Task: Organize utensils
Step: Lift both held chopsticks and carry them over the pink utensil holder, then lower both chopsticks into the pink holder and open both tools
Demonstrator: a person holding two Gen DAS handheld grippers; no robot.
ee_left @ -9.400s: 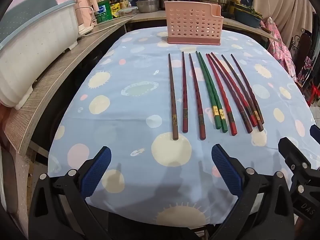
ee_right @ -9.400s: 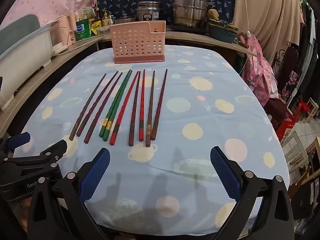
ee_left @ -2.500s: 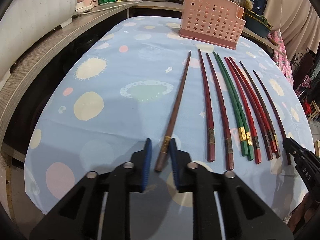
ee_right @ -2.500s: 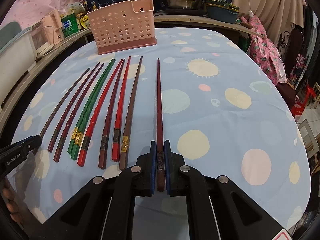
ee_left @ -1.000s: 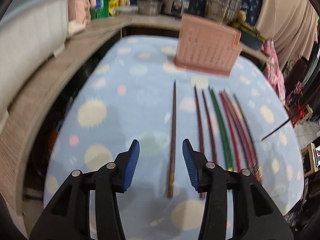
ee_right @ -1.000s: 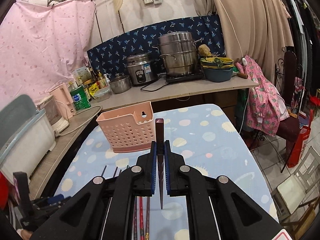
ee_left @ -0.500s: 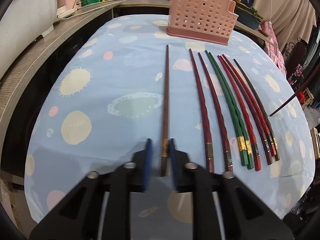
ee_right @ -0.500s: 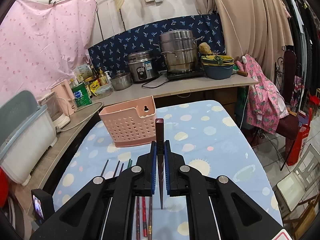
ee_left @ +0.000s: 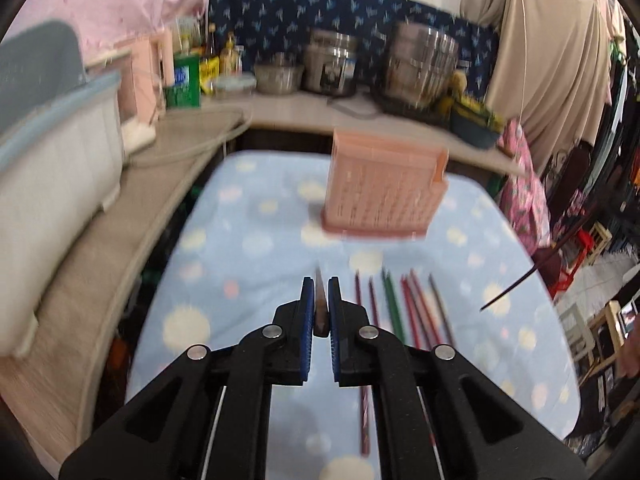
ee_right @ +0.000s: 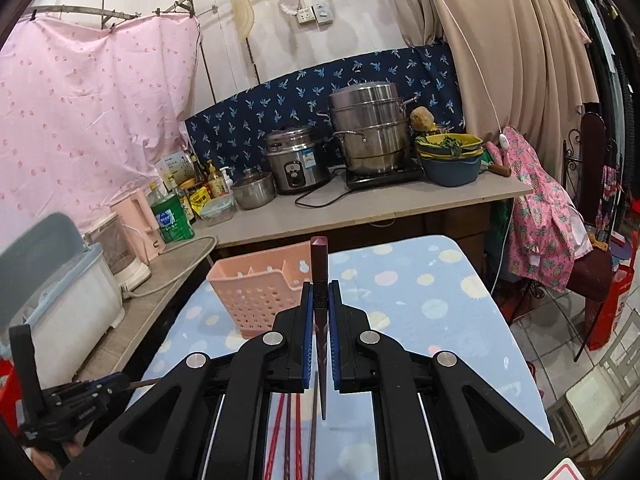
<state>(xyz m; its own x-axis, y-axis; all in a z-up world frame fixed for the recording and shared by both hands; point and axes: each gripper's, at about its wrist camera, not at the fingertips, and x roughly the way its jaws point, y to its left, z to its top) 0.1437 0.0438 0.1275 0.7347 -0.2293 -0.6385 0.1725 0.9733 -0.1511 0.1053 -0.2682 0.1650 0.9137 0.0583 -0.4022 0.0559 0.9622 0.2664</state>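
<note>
Behind the table runs a cluttered kitchen counter (ee_right: 360, 208) under a navy patterned cloth (ee_right: 304, 92), with a rice cooker (ee_right: 296, 164) and a stacked steel steamer (ee_right: 370, 128) on it, and a pink sheet (ee_right: 88, 112) hung up at ten o'clock. A pale blue spotted tablecloth (ee_left: 256, 240) covers the table, and a pink perforated utensil basket (ee_left: 384, 192) stands upright at its far end, at twelve o'clock from both grippers.

In the left wrist view the left gripper (ee_left: 319, 312) is tipped steeply downward over the cloth, its blue pads (ee_left: 307, 320) closed tight on a brown chopstick (ee_left: 320, 304), whose narrow end pokes out ahead toward the basket. This view is smeared by motion. Just to the gripper's two o'clock the remaining chopsticks (ee_left: 404, 308) lie side by side on the cloth, dark red, green and red, all pointing toward the basket.

The right gripper (ee_right: 320, 312) is held higher and closer to level, well above the table. Its jaws are pinched together on a dark red chopstick (ee_right: 320, 264), which stands nearly upright between the pads with its thick square end uppermost and its tip hanging down below. From the left wrist view that same stick shows as a thin dark slant in the air at three o'clock
</note>
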